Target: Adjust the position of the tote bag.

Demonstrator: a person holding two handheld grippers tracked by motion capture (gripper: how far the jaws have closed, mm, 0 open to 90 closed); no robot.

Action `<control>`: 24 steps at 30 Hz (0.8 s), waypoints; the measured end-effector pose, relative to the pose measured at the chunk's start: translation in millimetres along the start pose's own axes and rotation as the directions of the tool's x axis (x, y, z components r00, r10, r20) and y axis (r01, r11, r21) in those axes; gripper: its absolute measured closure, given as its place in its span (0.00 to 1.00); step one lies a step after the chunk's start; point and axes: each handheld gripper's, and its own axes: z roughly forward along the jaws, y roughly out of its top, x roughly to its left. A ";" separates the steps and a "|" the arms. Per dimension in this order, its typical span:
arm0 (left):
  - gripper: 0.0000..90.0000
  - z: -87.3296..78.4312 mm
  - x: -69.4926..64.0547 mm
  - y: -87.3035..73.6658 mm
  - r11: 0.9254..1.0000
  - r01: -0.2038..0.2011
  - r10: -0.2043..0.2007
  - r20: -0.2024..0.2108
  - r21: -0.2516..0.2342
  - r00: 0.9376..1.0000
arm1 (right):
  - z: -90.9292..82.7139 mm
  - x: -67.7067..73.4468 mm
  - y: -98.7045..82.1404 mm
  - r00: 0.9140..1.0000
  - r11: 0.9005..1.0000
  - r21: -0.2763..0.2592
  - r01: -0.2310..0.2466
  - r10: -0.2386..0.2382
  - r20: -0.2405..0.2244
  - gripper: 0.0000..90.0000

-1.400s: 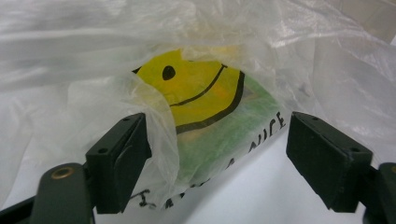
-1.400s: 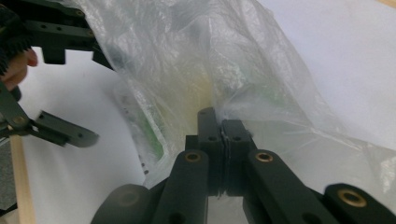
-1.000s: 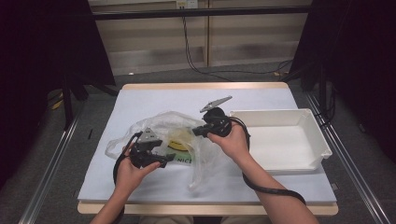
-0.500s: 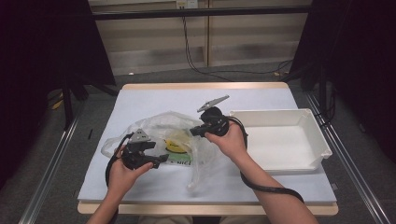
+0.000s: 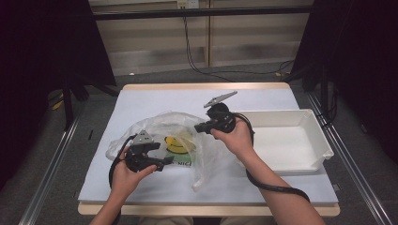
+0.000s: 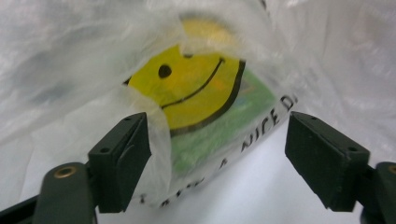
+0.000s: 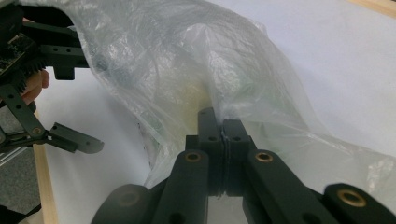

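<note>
Fingers [image 6: 122, 161] of the left gripper [image 5: 157, 161] are standing apart and have just been opening a little wider; a fold of the plastic bag [image 5: 183, 140] is draping over one finger, but the pads are not pressing on it. The bag is lying near the middle of the surface [image 5: 155, 101], toward the person's edge, with its printed side up: a yellow smiley face [image 6: 191, 86] over a green band with black lettering. Farther right, the right gripper [image 7: 223, 128] is pinching the film tight and lifting that side into a tent. A white tray [image 5: 309, 124] is sitting at the right edge of the surface.

Judgement on the step: the bag mouth is being worked open. It would go best with the right pinch holding firm while the left fingers close on a single layer only, then pulling apart gently so the thin film is not tearing.

Hard to make out: where the bag's mouth lies, whether anything is inside, and most of the lettering, which is cut off by folds.
</note>
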 end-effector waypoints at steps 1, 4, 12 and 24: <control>0.24 1.5 -1.4 1.1 1.000 -0.002 0.002 0.005 -0.002 1.000 | 1.3 0.0 -0.3 1.000 1.000 0.001 -0.003 0.003 -0.002 0.99; 0.24 8.0 -6.3 3.3 1.000 -0.013 0.012 0.019 0.006 1.000 | 5.4 1.9 -1.4 1.000 1.000 0.015 0.000 0.000 -0.006 0.99; 0.24 26.1 -12.1 7.8 1.000 -0.028 0.027 0.017 0.009 0.999 | 10.3 2.9 -1.9 1.000 1.000 0.015 -0.001 0.001 -0.014 0.99; 0.52 53.4 -17.4 16.7 1.000 -0.019 0.019 0.028 0.005 0.999 | 12.7 2.3 -3.6 1.000 1.000 0.016 0.001 -0.001 -0.018 0.99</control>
